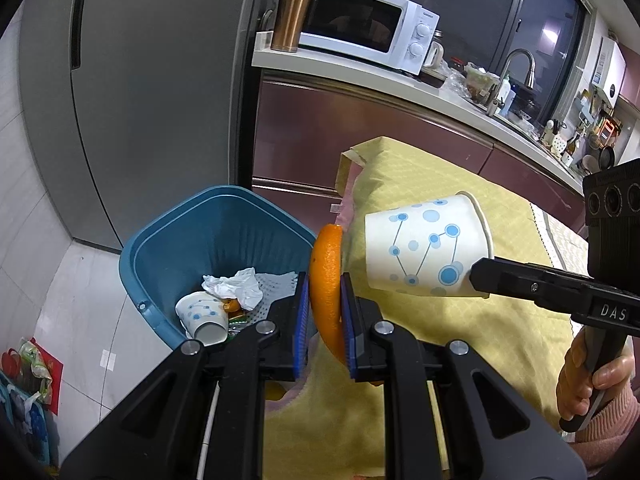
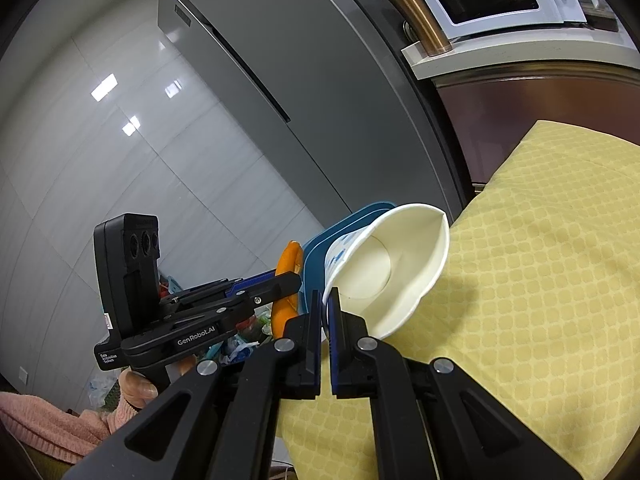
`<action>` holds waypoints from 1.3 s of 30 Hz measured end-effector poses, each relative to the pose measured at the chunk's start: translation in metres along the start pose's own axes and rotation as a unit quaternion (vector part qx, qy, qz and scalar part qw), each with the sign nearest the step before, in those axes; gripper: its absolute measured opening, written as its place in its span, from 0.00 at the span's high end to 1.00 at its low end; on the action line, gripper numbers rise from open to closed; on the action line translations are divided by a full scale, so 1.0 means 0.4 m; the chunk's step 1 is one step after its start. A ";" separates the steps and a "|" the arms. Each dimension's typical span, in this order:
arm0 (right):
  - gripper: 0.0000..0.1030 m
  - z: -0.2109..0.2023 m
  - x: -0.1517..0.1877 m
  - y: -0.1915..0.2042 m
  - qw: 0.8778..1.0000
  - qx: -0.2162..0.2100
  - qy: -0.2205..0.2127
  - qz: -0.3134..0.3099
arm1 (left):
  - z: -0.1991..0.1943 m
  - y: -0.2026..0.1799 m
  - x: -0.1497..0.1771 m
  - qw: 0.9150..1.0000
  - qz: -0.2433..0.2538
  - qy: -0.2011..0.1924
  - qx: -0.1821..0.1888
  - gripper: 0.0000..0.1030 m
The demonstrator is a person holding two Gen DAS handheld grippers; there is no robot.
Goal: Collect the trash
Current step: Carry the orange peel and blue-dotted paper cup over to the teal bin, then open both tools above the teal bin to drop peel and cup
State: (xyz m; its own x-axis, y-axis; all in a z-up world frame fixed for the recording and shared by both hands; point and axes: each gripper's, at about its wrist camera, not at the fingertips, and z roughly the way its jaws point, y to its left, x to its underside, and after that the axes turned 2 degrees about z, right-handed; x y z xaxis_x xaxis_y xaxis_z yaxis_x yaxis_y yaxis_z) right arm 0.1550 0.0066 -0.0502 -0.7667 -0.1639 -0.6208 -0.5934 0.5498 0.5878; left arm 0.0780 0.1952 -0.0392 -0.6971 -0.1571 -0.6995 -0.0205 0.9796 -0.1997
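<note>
My left gripper (image 1: 325,292) is shut on a curved piece of orange peel (image 1: 329,280), held upright just right of the blue bin (image 1: 216,216). The bin holds a dotted paper cup (image 1: 202,314), crumpled white paper (image 1: 236,286) and other scraps. My right gripper (image 2: 327,300) is shut on the rim of a second white paper cup with blue dots (image 2: 396,264), squashing its mouth; the cup (image 1: 428,244) lies sideways over the yellow-clothed table (image 1: 460,344). In the right wrist view, the left gripper (image 2: 292,280) with the peel (image 2: 289,264) is at the left beside the bin (image 2: 316,240).
A grey fridge (image 1: 160,80) stands behind the bin. The counter (image 1: 360,68) carries a white microwave (image 1: 372,28), a copper tumbler (image 1: 292,16) and a sink with a tap (image 1: 516,68). Bags lie on the floor (image 1: 28,368) at left. A hand (image 1: 588,376) holds the right gripper's handle.
</note>
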 end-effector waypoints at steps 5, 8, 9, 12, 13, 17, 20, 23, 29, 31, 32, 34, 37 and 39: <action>0.98 0.018 -0.014 0.002 1.000 0.000 0.006 0.001 | 0.006 0.019 -0.003 1.000 -0.007 -0.001 -0.007 0.85; 0.98 0.032 -0.024 0.007 1.000 0.001 0.012 -0.003 | 0.005 0.033 -0.007 1.000 -0.013 -0.005 -0.013 0.85; 0.98 0.040 -0.028 0.010 1.000 0.001 0.013 -0.004 | 0.007 0.039 -0.008 1.000 -0.015 -0.005 -0.015 0.85; 0.98 0.062 -0.040 0.013 1.000 0.001 0.020 -0.005 | 0.014 0.060 -0.015 1.000 -0.021 -0.006 -0.022 0.85; 0.98 0.070 -0.044 0.014 1.000 0.001 0.023 -0.006 | 0.017 0.068 -0.017 0.999 -0.023 -0.006 -0.024 0.85; 0.98 0.109 -0.062 0.021 0.999 0.005 0.036 -0.011 | 0.034 0.093 -0.022 0.999 -0.030 -0.003 -0.034 0.85; 0.98 0.142 -0.075 0.026 0.999 0.009 0.047 -0.017 | 0.054 0.113 -0.024 0.998 -0.037 0.000 -0.044 0.85; 0.98 0.180 -0.085 0.027 0.998 0.013 0.061 -0.020 | 0.072 0.132 -0.025 0.998 -0.045 0.001 -0.051 0.85; 0.98 0.249 -0.095 0.033 0.995 0.030 0.092 -0.029 | 0.119 0.166 -0.024 0.996 -0.059 0.010 -0.061 0.85; 0.98 0.269 -0.096 0.036 0.994 0.036 0.100 -0.034 | 0.139 0.175 -0.025 0.996 -0.062 0.015 -0.057 0.85; 0.98 0.275 -0.095 0.038 0.993 0.041 0.103 -0.035 | 0.146 0.176 -0.024 0.996 -0.062 0.017 -0.056 0.85; 0.98 0.292 -0.096 0.039 0.992 0.047 0.111 -0.036 | 0.164 0.181 -0.018 0.996 -0.063 0.024 -0.057 0.85; 0.98 0.320 -0.094 0.041 0.990 0.058 0.125 -0.038 | 0.194 0.190 -0.008 0.996 -0.067 0.035 -0.057 0.85; 0.98 0.336 -0.095 0.039 0.988 0.063 0.134 -0.039 | 0.214 0.199 -0.003 0.995 -0.071 0.043 -0.056 0.85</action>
State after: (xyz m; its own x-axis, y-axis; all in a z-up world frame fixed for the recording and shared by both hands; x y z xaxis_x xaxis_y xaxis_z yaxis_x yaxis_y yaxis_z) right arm 0.2079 0.1317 -0.0871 -0.7668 -0.4113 -0.4928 -0.6313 0.6222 0.4630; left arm 0.1387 0.2626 -0.1130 -0.7397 -0.2879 -0.6083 -0.1984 0.9570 -0.2116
